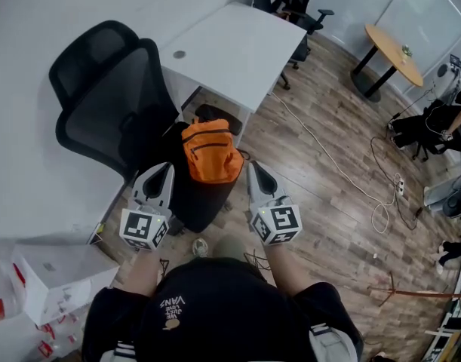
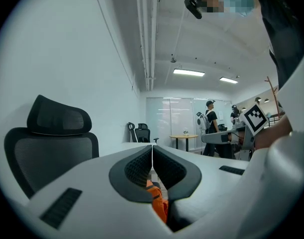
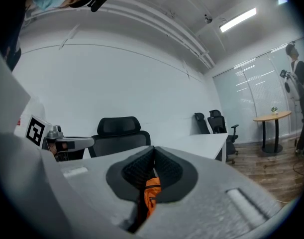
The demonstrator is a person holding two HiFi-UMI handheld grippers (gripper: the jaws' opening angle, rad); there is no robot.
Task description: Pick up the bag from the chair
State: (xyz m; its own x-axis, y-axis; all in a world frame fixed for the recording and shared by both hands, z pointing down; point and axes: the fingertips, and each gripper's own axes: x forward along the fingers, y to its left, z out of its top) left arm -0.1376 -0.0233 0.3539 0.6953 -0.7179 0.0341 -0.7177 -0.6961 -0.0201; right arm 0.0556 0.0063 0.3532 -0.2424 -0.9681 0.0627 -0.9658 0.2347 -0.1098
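Chair (image 1: 109, 104): black, with a mesh back. It stands ahead and to the left of the left claw, and its seat reaches across in front of both claws.
Left claw (image 1: 167, 169): the jaws are closed tip to tip and hold nothing. It hovers near the bag's left edge without touching it.
Bag (image 1: 211, 153): an orange backpack on the chair seat, just ahead of the claws and between them. It lies right of the left claw and left of the right claw. Each claw's own camera sees it only as an orange sliver beyond the closed tips.
Right claw (image 1: 254, 169): the jaws are pressed together and empty. It hangs just beside the bag's right edge, apart from it.
Desk (image 1: 238, 47): white, beyond the bag and ahead of the right claw.
Risk, closed jaws: if the claws push in as they are, they would likely nudge the bag across the seat rather than catch it. The jaws need to open first.
Risk, soft fabric: a pinch on loose cloth could slip or leave the bag sagging. No strap or handle is clearly visible.
Risk, chair: it is probably a wheeled office chair, so a sideways push may roll or turn it and carry the bag away from the claws.
Risk, uneven lift: if one claw grips before the other, the bag could tip off the seat edge.
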